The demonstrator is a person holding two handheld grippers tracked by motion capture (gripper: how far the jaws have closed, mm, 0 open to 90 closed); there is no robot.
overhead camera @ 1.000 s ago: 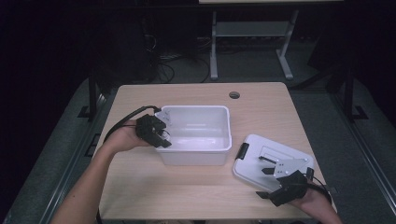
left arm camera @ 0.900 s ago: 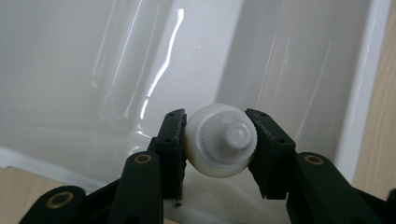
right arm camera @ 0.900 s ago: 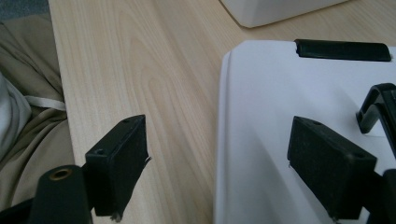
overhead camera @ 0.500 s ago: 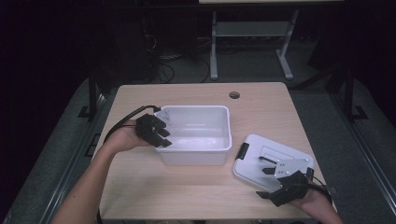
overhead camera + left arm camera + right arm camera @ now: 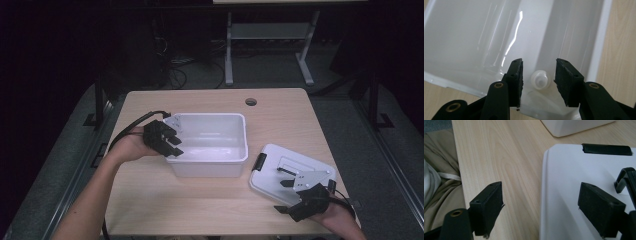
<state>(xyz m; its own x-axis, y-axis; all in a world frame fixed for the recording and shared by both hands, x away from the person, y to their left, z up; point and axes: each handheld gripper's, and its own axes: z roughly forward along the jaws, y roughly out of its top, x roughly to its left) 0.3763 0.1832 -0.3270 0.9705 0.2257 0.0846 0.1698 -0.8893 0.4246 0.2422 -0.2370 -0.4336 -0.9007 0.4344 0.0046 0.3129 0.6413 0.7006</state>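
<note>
Room: dark surround; grey floor, cables and a metal stand beyond the far edge of the table.
Table (image 5: 210, 200): light wood, rectangular, a round cable hole (image 5: 251, 102) near its far edge.
Bin (image 5: 210, 142): white translucent plastic tub, open top up, left of the table's middle; long axis runs left to right across the table.
Lid (image 5: 280, 167): white, flat on the table at the near right, just right of the bin and apart from it; black latch (image 5: 259, 161) on its left end; long axis skewed, running from far left to near right.
Left gripper (image 5: 538, 75): at the bin's left wall, jaws over the rim and pointing down into it. Jaws a small way apart and just been opening; pads press on nothing.
Small fitting (image 5: 540, 79): pale round plastic piece, seen between the left jaws inside the bin; what it is cannot be told.
Right gripper (image 5: 540, 202): at the lid's near right end, pointing toward the far left. Jaws wide apart, one over bare table, one over the lid; nothing gripped.
</note>
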